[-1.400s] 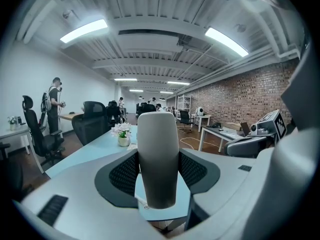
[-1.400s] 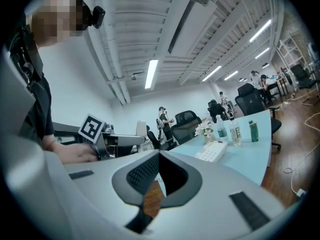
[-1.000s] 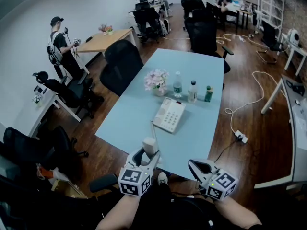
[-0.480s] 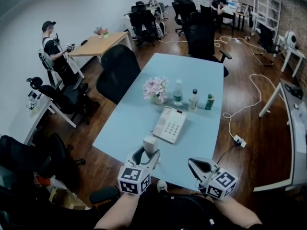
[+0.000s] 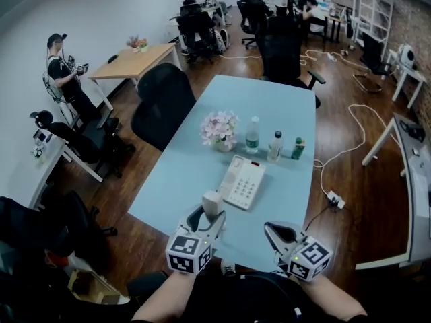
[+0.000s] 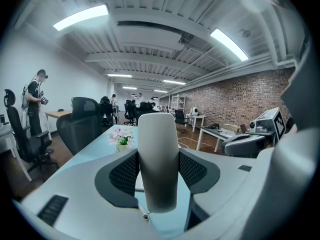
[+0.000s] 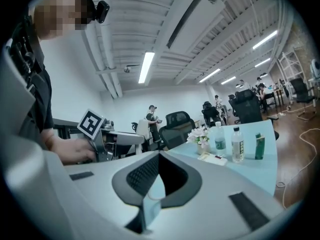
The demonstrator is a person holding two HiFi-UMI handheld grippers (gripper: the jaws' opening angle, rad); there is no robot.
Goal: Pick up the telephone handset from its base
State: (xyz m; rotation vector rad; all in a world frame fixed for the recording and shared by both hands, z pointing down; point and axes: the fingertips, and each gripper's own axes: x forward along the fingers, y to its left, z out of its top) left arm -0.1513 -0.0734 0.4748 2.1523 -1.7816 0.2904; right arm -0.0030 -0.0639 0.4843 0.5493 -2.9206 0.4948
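Two grippers hang over the near edge of the table (image 5: pixel 283 106): the left gripper (image 5: pixel 210 215) is clamped on the white handset (image 5: pixel 211 202), which stands upright between its jaws, and the right gripper (image 5: pixel 280 233) beside it has its jaws pressed together on nothing. Just ahead of the left gripper and slightly to its right, the phone base (image 5: pixel 244 182) lies apart from the handset. Farther on stand flowers (image 5: pixel 220 128) and three bottles (image 5: pixel 275 146).

left gripper (image 5: pixel 210 212): grey, marker cube (image 5: pixel 188 253) | right gripper (image 5: pixel 278 233): grey, green light (image 5: pixel 294 259)
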